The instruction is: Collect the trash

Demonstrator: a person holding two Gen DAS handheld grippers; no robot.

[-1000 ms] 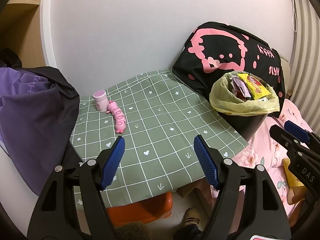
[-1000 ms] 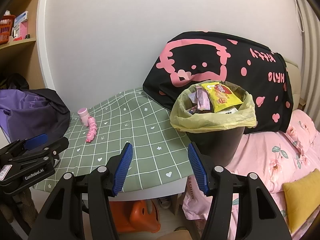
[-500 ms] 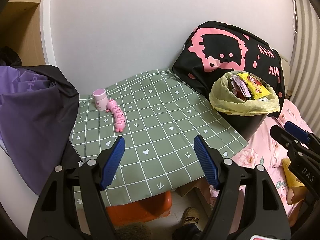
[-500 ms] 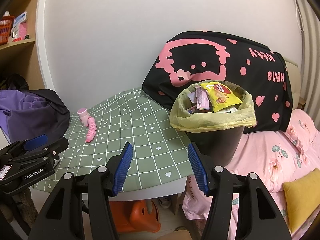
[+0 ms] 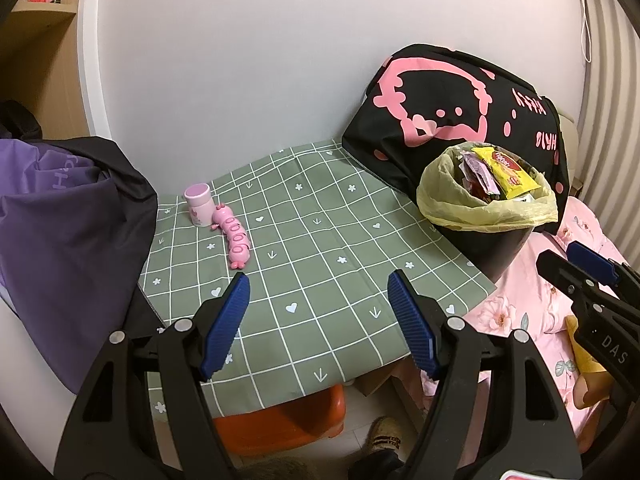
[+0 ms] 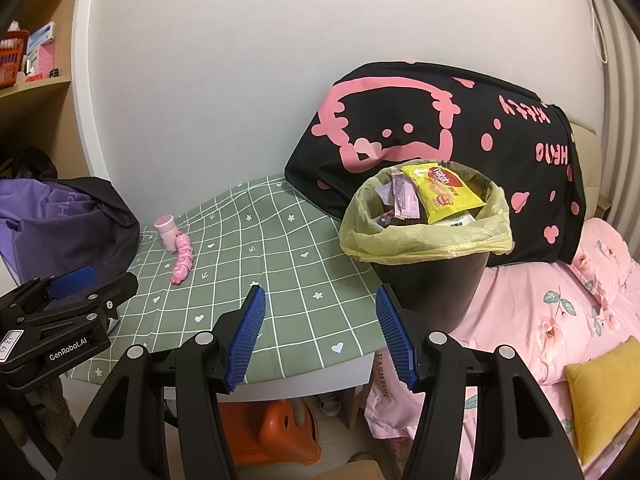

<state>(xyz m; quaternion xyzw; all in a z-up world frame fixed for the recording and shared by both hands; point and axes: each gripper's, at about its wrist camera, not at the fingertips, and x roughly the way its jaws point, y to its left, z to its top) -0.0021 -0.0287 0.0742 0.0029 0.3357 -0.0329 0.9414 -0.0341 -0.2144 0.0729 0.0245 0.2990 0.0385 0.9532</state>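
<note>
The black round plastic bin lined with a pale yellow plastic bag stands at the right edge of the surface, against the pink floral bedding. The bin is filled to the rim. On top lie 1 yellow snack wrapper with a red logo and 1 pale purple wrapper; both stand tilted, long axes running from the bin's interior up toward the wall. Further packets beneath cannot be identified.

The surface carries a green cloth with a white grid and small hearts, stars and arrows. At its far left stand 1 small pink cylindrical pot, upright, and 1 pink segmented caterpillar-shaped toy just beside it, lying flat with its long axis running from the pot toward the near edge. No loose wrapper shows on the cloth.

A purple and black garment is heaped at the left edge. A black cushion with a pink cartoon print leans on the white wall behind the bin. An orange plastic stool sits under the surface; a yellow cushion lies on the bedding; a wooden shelf stands at left.

The left hand-held gripper hangs above the near edge, jaws wide apart, nothing between them. The right hand-held gripper likewise has its jaws apart and empty, beside the bin.
</note>
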